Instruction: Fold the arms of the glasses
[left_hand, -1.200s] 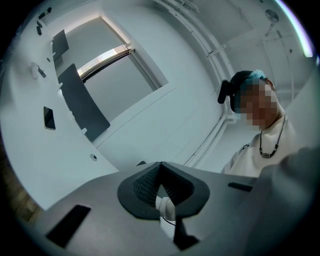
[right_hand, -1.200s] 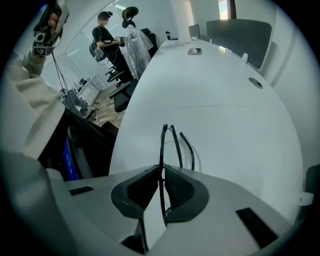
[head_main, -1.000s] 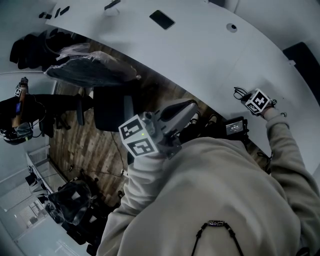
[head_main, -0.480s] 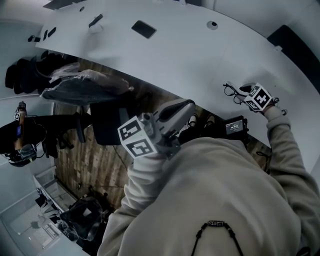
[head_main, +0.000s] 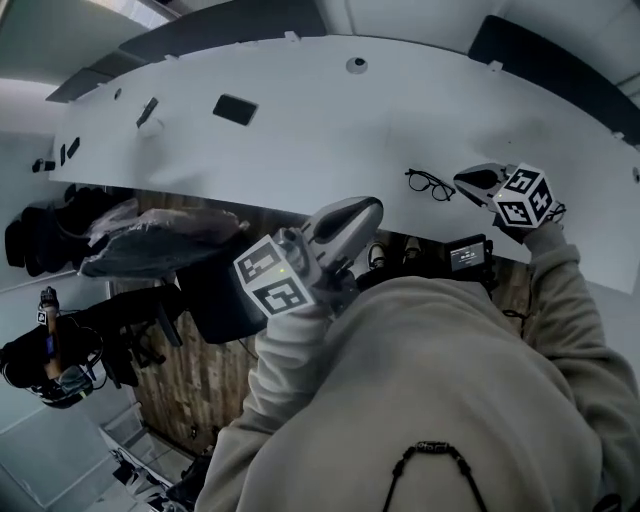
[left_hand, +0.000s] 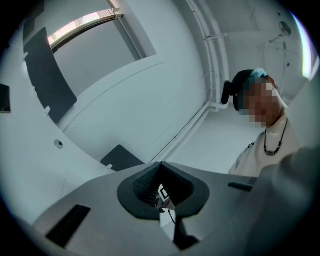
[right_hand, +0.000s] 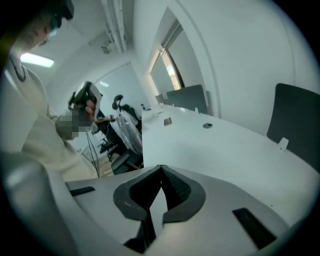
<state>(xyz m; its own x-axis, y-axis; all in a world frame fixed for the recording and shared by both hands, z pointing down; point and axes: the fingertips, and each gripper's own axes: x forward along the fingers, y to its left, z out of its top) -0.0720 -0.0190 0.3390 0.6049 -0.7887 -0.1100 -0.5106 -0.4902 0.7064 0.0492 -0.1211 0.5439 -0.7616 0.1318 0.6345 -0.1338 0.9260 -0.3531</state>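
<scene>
The black-framed glasses (head_main: 430, 184) lie on the white table (head_main: 300, 140) near its front edge; whether their arms are folded is too small to tell. My right gripper (head_main: 464, 180) hovers just to their right, raised off the table and apart from them, jaws shut with nothing between them. Its marker cube (head_main: 525, 195) sits above my sleeve. In the right gripper view the pads (right_hand: 172, 187) meet over bare table. My left gripper (head_main: 372, 207) is held in front of my chest, short of the table edge, shut and empty. The left gripper view shows only wall and ceiling beyond the left gripper (left_hand: 160, 165).
A dark flat rectangle (head_main: 235, 108), a round grommet (head_main: 357, 64) and small items (head_main: 147, 112) lie farther back on the table. Dark panels (head_main: 545, 55) line its far edge. Below the front edge stand a chair with a bag (head_main: 160, 250) and a small device (head_main: 470, 253).
My right gripper has lifted off the glasses and drawn back to the right, leaving them lying on the table. The head view has tilted up to show more table. The left gripper stays before my chest.
</scene>
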